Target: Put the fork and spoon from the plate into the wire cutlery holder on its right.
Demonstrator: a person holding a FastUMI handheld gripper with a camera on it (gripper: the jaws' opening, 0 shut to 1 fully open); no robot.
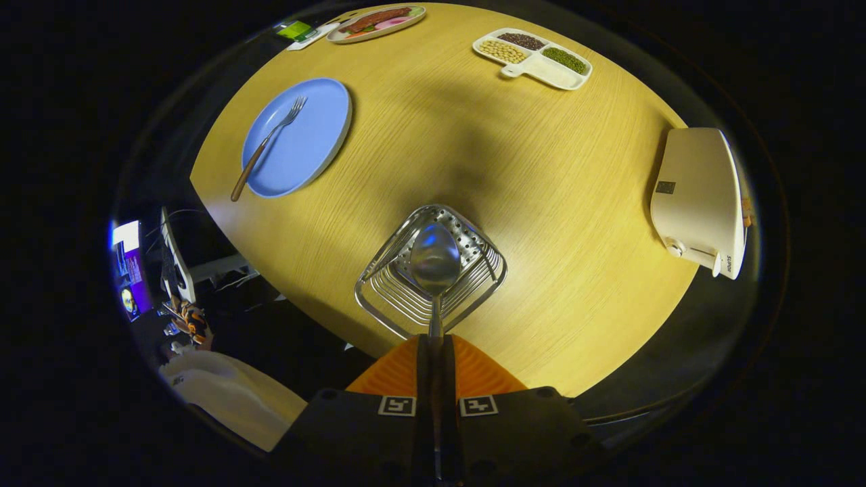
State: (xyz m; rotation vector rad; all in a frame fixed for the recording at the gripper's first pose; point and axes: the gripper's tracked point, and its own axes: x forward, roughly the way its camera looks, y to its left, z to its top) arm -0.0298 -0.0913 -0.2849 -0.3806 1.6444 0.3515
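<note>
Spoon held over the holder. The orange-fingered tool (pixel 434 358) is clamped narrowly on the handle of the polished steel spoon (pixel 434 260), whose bowl hangs directly above the open mouth of the square wire cutlery holder (pixel 431 270) on the pale wooden table (pixel 555 189). The wooden-handled fork (pixel 267 142) lies on the round blue plate (pixel 298 135), well apart from the holder and beyond it. For a clean drop, lower the spoon bowl-first inside the rim, centred, and only then part the fingers.
</note>
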